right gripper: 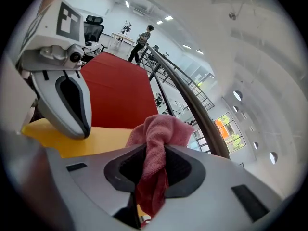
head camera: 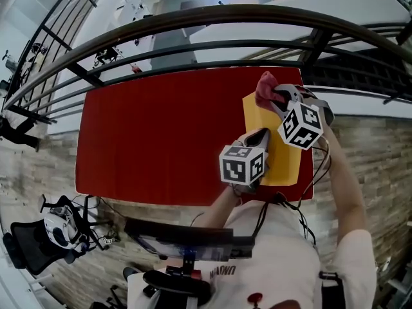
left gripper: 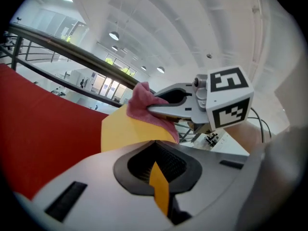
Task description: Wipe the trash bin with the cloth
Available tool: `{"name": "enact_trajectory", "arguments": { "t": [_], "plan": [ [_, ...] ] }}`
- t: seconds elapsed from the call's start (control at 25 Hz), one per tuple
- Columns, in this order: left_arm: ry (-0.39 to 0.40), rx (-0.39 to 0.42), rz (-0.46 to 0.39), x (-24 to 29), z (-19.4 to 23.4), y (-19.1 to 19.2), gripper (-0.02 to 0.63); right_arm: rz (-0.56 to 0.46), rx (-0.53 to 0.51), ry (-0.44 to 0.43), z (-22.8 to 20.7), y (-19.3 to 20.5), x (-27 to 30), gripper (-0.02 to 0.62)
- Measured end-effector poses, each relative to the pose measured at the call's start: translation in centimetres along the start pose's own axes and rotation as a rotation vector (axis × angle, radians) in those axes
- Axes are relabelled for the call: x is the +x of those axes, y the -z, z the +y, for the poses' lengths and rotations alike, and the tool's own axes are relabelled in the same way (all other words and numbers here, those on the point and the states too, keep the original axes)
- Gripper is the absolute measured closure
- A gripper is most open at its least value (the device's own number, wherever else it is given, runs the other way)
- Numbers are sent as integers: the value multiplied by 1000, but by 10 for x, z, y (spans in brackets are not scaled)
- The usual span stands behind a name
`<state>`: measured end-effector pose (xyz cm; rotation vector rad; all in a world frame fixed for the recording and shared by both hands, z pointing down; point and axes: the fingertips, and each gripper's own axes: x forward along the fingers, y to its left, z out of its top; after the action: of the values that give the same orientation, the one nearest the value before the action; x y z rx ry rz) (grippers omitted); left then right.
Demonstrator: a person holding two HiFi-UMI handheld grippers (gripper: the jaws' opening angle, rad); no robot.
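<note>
Red table (head camera: 161,134) abuts a curved railing (head camera: 193,19), seemingly above a hall.

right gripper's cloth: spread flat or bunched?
Bunched: the cloth bulges in a crumpled wad from the shut jaws of the right gripper.

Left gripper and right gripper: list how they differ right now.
The left gripper is shut on a thin edge of the yellow trash bin; the right gripper is shut on the bunched pink cloth. In the head view the left gripper sits at the bin's near part, the right gripper at its far end. Both are grey and carry a marker cube.
</note>
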<state>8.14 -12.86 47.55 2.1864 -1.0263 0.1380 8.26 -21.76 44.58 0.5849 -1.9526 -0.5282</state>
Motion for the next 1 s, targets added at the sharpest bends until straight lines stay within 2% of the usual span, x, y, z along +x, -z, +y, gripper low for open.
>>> {"name": "enact_trajectory", "arguments": {
  "t": [0.12, 0.24, 0.36, 0.48, 1.0],
  "plan": [
    [-66, -46, -42, -13, 23, -7, 603, -1, 9, -1, 0, 6, -3, 499],
    [-114, -81, -2, -14, 47, -2, 603, -3, 20, 2, -1, 11, -4, 499],
    [-75, -108, 72, -9, 47, 10, 603, 1, 30, 3, -3, 14, -5, 499],
    [-41, -118, 110, -6, 39, 21, 603, 10, 32, 1, -3, 15, -5, 499],
    [-13, -74, 121, 1, 26, 22, 603, 8, 66, -2, 10, 24, -17, 499]
  ]
}}
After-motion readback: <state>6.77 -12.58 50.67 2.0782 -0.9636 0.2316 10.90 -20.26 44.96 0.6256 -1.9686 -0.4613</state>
